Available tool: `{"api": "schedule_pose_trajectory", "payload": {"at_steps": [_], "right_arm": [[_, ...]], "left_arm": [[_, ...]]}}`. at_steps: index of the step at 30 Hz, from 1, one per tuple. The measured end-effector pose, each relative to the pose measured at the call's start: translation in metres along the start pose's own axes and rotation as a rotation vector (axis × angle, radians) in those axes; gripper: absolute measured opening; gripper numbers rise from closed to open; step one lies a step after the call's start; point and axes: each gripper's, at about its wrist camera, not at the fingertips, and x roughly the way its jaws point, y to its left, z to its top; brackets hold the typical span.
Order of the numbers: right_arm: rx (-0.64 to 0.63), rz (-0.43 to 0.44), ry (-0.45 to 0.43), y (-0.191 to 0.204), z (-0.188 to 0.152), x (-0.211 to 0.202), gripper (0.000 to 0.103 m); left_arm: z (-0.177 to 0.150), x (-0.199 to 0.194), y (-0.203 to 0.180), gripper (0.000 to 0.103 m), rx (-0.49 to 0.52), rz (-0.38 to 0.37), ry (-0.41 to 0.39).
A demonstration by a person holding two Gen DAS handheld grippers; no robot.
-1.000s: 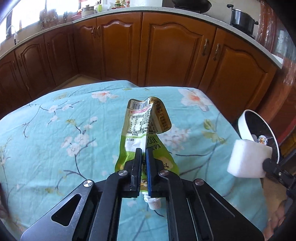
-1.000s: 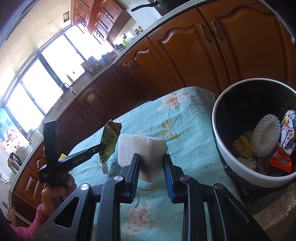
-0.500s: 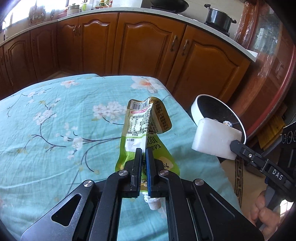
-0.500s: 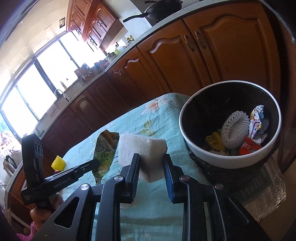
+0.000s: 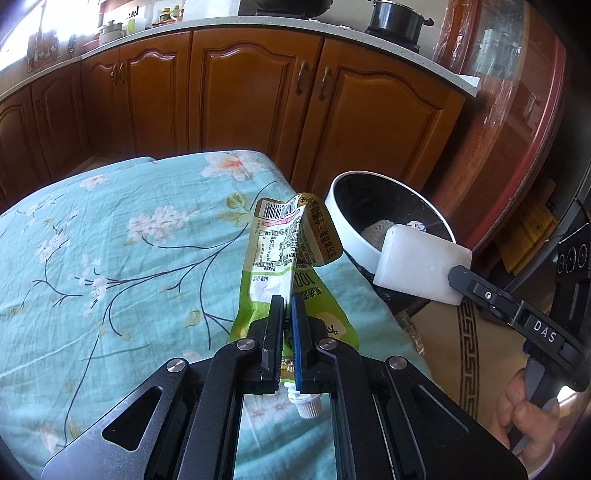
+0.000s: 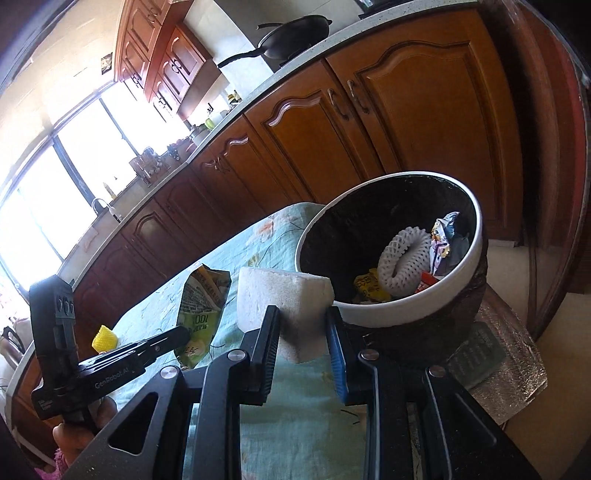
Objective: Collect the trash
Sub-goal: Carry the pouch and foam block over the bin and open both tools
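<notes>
My left gripper (image 5: 287, 301) is shut on a green drink pouch (image 5: 284, 254), held upright above the floral tablecloth (image 5: 110, 258), its white spout below the fingers. My right gripper (image 6: 301, 314) is shut on a white foam block (image 6: 284, 291), just short of the near rim of the white trash bin (image 6: 476, 236). The bin holds a white foam net, wrappers and a yellow scrap. In the left wrist view the foam block (image 5: 421, 264) hangs at the bin's (image 5: 341, 225) near edge. In the right wrist view the pouch (image 6: 201, 306) is left of the block.
A small yellow object (image 6: 104, 338) lies on the cloth at far left. Brown kitchen cabinets (image 5: 240, 99) stand behind the table. The bin stands off the table's right end on a silvery mat (image 6: 509, 369). A wok (image 6: 295, 35) and pot (image 5: 397, 18) sit on the counter.
Both grippers have moved right toward the bin with their loads. The bin is nearer and larger in both views; the foam block now reaches its rim.
</notes>
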Motion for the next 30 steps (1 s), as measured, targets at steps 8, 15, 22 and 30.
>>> {"api": "schedule_pose_trajectory", "payload": {"at_steps": [8,15,22,30], "right_arm": [[0.020,-0.013,-0.028,-0.008,0.004,-0.012,0.026],[0.032,-0.022,-0.048,-0.014,0.007,-0.018,0.026],[0.043,-0.040,-0.070,-0.020,0.012,-0.025,0.026],[0.025,-0.076,-0.091,-0.027,0.024,-0.028,0.026]], "left_arm": [[0.005,0.000,-0.017,0.003,0.033,-0.010,-0.009],[0.013,0.001,-0.031,0.003,0.058,-0.020,-0.011],[0.021,0.008,-0.043,0.003,0.081,-0.028,-0.009],[0.031,0.020,-0.059,0.003,0.111,-0.038,0.001]]}}
